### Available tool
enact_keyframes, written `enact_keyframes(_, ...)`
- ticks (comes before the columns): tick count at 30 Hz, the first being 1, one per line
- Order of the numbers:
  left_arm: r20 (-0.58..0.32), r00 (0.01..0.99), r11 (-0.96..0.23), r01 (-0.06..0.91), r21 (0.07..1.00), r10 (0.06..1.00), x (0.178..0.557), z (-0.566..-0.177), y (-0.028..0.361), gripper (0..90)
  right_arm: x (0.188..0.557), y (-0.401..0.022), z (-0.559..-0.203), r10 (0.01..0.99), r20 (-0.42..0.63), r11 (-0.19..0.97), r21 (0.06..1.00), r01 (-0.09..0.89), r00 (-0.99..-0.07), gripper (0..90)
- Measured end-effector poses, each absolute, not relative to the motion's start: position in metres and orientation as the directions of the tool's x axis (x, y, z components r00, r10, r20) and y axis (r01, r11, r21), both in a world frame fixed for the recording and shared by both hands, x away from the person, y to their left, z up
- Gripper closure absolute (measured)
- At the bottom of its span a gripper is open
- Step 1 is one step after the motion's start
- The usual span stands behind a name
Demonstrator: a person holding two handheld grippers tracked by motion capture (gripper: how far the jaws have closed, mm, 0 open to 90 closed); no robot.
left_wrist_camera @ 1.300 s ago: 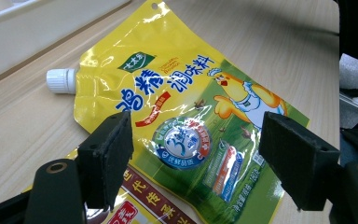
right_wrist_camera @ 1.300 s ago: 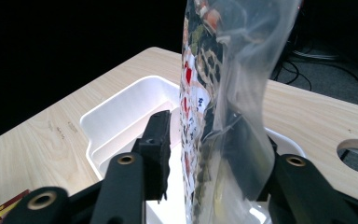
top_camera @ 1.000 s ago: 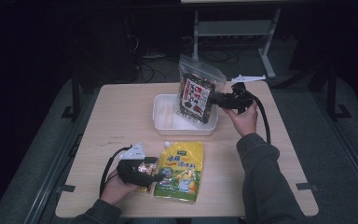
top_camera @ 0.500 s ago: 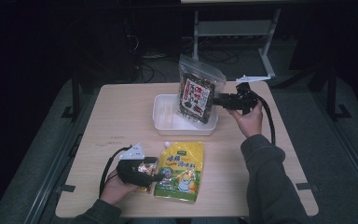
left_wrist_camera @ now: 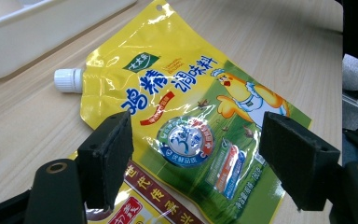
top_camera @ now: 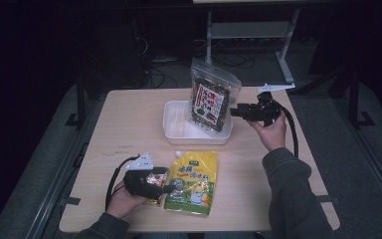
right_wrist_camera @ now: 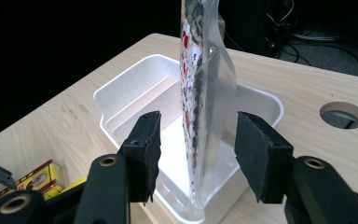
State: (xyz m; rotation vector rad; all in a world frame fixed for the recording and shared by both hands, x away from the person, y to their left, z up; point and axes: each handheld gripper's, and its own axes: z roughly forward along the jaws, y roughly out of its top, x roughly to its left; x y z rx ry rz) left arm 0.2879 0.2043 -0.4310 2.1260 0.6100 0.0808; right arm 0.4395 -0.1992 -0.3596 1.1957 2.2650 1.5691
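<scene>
Wooden table [top_camera: 129, 124], bag [top_camera: 210, 102] upright (tray [top_camera: 175, 130] edge)

The setting is a lab or test room arranged for recording, not a home. A plain light-wood table [top_camera: 129, 124] stands alone on grey carpet [top_camera: 45, 164] in a darkened space. Beyond the tabletop's far edge, loose cables [top_camera: 164, 55] lie on the floor beside a metal stand [top_camera: 248, 30]. A round cable hole [right_wrist_camera: 343, 115] is cut near one corner.
</scene>
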Motion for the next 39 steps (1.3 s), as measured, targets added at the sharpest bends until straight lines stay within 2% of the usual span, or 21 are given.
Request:
enact_keyframes(23,-0.162,0.88,-0.48,0.388,0.787,0.446,0.287,-0.431,0.204,24.0,0.411,-0.209,-0.358,0.645,0.332,0.157,0.823,0.545,-0.688,41.8)
enact_keyframes(39,-0.153,0.871,-0.476,0.392,0.787,0.466,0.286,-0.428,0.206,20.1,0.375,-0.203,-0.364,0.605,0.363,0.193,0.797,0.573,-0.709,37.4)
